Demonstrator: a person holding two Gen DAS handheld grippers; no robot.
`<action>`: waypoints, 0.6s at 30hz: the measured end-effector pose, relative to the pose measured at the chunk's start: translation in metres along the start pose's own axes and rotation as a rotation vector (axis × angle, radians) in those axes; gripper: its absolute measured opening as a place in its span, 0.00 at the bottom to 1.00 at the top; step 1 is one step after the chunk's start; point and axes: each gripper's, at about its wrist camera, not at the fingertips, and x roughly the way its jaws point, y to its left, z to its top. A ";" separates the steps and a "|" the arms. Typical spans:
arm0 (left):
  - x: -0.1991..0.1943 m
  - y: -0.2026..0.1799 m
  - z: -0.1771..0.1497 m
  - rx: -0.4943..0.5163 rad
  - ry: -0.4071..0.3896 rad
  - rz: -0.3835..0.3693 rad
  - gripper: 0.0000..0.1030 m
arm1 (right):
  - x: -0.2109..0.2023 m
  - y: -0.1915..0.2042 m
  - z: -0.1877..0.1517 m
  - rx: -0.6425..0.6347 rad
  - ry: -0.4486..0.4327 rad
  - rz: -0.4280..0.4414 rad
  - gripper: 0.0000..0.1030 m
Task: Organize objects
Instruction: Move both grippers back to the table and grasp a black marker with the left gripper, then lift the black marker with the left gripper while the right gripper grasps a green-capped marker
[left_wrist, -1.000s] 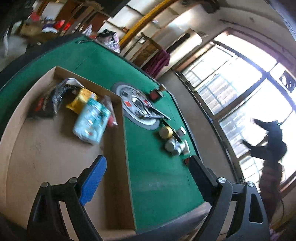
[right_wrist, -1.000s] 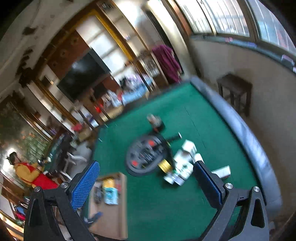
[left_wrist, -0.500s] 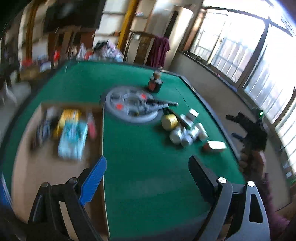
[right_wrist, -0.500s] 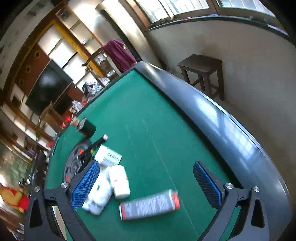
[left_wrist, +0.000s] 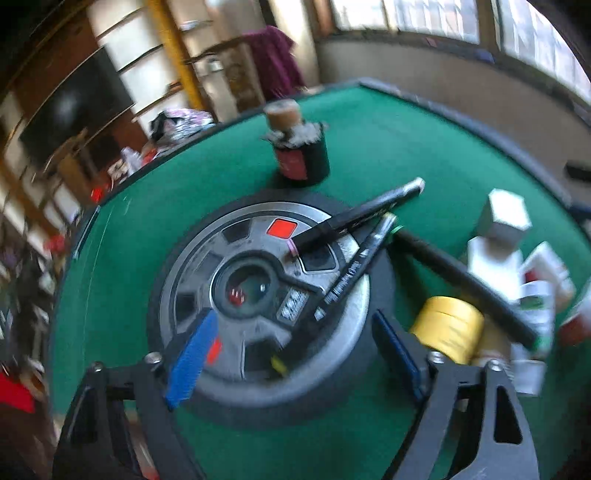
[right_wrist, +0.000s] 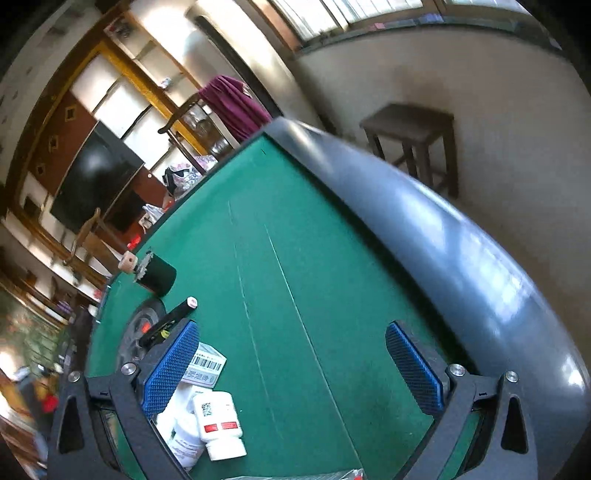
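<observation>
Pens first, by the look of it: your left claw (left_wrist: 291, 354) hangs over the round grey hub (left_wrist: 258, 295) on the green surface (left_wrist: 369, 140), aimed steeply down, its jaws apart and just now closing somewhat, with nothing pressed between the pads. Two dark pens (left_wrist: 354, 269) lie crossed on the hub's right side, tips pointing up and away; one of them runs down into the gap between your fingers. If a pen is your target, line the pads square across its barrel rather than along it, and come down near its middle so it does not swing when lifted. Watch the hub's raised spokes: a pad catching one would stop the jaws short. The yellow tape roll (left_wrist: 447, 328) sits just beside your right-hand finger, so keep clear of it. The picture is blurred, so settle before closing.

Your right claw (right_wrist: 291, 365) also tilts downward, jaws wide apart over bare green felt near the padded rail (right_wrist: 443, 229). White bottles (right_wrist: 218, 424) and a barcoded box (right_wrist: 207, 363) lie by its left finger, not between the pads. Hold it clear of the left hand's work.
</observation>
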 end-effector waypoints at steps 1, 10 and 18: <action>0.009 0.001 0.003 0.009 0.021 -0.009 0.71 | 0.002 -0.003 0.001 0.014 0.013 0.006 1.00; 0.028 -0.005 0.015 0.012 0.051 -0.080 0.34 | 0.012 -0.010 -0.004 0.072 0.080 0.018 1.00; 0.019 -0.025 0.011 0.025 0.053 -0.067 0.14 | 0.015 -0.002 -0.009 0.006 0.070 -0.008 1.00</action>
